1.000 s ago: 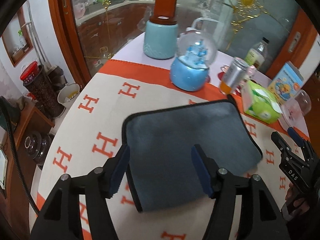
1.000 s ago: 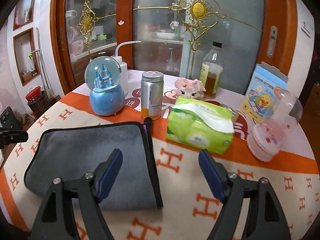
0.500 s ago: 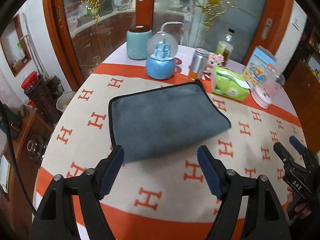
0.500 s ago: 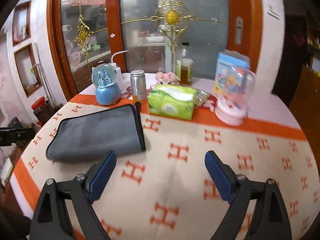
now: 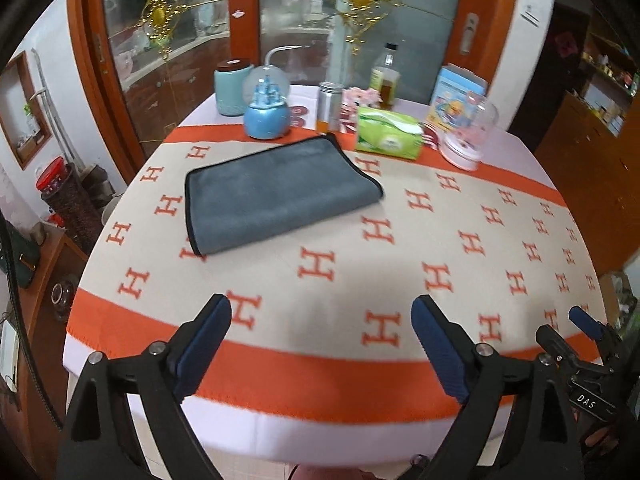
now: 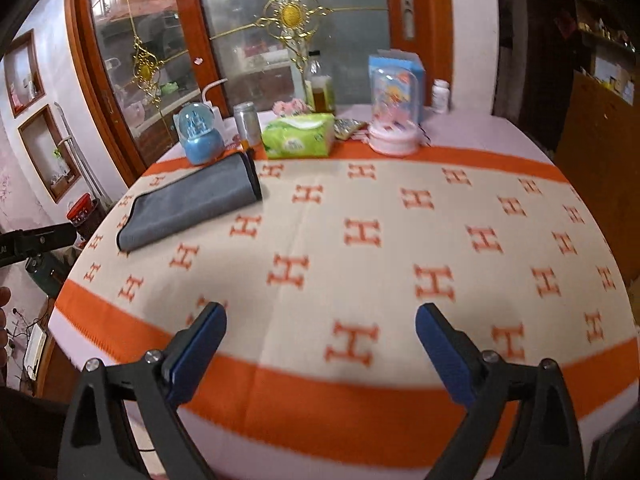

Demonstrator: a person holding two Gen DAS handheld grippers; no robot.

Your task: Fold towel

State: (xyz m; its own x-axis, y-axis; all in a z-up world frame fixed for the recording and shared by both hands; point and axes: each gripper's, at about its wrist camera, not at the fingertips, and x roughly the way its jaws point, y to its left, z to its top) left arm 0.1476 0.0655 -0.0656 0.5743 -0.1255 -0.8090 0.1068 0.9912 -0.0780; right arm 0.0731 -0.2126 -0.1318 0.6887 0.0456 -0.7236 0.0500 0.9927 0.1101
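A round table (image 5: 500,216) fills both views, covered by a cream cloth (image 5: 360,280) with orange H marks and an orange border. Behind it stands a wooden cabinet (image 6: 240,40) with glass doors and gold ornaments.

The grey towel (image 5: 276,192) lies folded flat on the cloth toward the far left edge of the table, its dark piping showing along the left and far sides. In the right wrist view the towel (image 6: 192,204) sits well away from both claws.

Along the far edge stands a row of things: a green tissue pack (image 5: 388,136) just right of the towel's far corner, a blue snow globe (image 5: 266,112) just behind the towel, a pink and clear dome (image 5: 466,136) further right, a blue carton (image 5: 456,92), a silver can (image 5: 330,106) and a bottle (image 5: 386,76).

The left claw (image 5: 320,344) hangs above the near edge of the table, spread wide with nothing between its blue pads. The right claw (image 6: 320,344) is likewise wide apart and holds nothing, also above the near edge.
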